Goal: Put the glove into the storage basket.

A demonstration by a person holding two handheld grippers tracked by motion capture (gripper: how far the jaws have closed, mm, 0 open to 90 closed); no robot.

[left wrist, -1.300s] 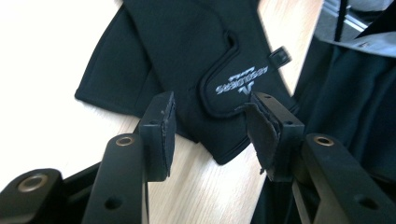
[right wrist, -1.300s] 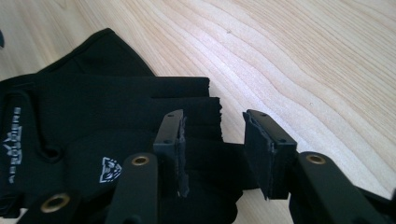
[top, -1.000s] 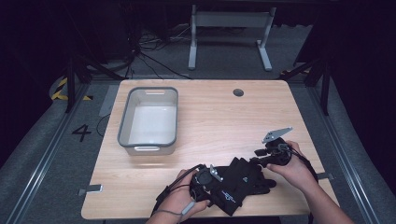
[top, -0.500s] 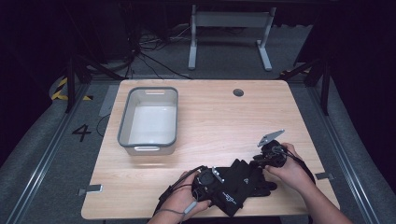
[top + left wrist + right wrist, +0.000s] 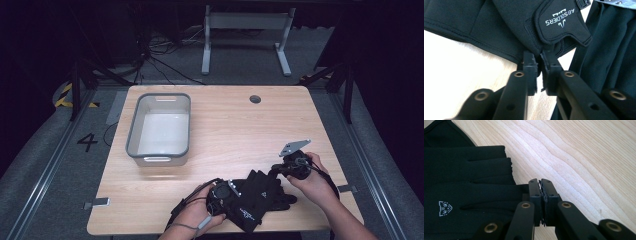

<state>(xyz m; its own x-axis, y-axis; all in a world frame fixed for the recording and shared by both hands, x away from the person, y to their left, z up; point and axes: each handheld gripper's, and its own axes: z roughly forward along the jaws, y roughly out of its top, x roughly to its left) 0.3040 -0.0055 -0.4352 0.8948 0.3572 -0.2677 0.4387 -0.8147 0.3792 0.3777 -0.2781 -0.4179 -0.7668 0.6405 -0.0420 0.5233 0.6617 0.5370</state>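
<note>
Both tools pinch the black glove (image 5: 260, 197): left tool (image 5: 539, 62) at its cuff, right tool (image 5: 541, 185) at 3 o'clock, barely gripping an edge that may slip free.

Black gloves (image 5: 260, 197) lie flat — stacked (white logo showing) — at table's near edge.

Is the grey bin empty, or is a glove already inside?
Empty: the grey bin shows only its bare white floor; the black gloves lie on the table near both grippers.

Black claw (image 5: 537, 72) arms carry brass-ringed screw holes, frayed pads.
</note>
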